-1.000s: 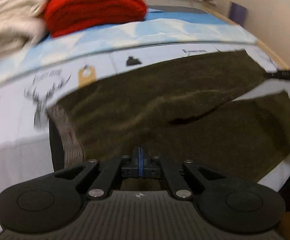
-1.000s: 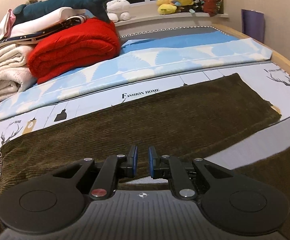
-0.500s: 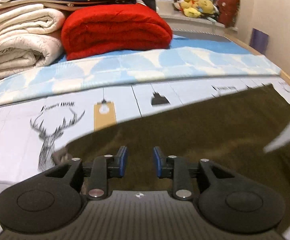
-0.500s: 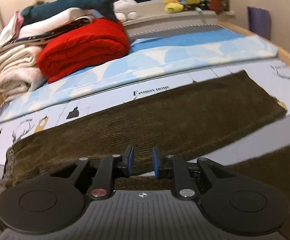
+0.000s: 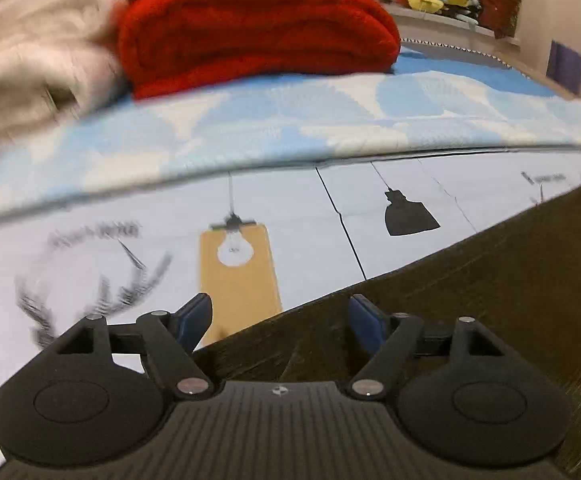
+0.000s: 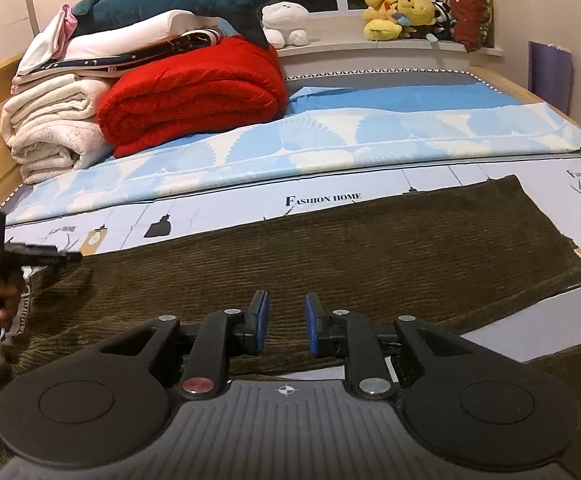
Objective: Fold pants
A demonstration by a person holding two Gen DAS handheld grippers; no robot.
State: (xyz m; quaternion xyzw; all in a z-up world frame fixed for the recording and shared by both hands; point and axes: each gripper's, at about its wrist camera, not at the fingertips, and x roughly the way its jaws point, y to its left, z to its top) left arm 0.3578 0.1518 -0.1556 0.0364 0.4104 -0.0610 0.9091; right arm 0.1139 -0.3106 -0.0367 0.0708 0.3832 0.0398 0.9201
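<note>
Left wrist view: the left gripper [image 5: 280, 318] hangs with its blue-padded jaws spread wide and empty over the near edge of the dark olive corduroy pants [image 5: 470, 292], which lie flat on a pale printed bedsheet [image 5: 302, 216] below a folded red blanket [image 5: 258, 24]. Right wrist view: the right gripper [image 6: 283, 326] is released too, jaws apart and holding nothing just above the pants [image 6: 330, 252], which stretch across the bed, while the other gripper [image 6: 42, 256] hovers over the waistband at far left.
</note>
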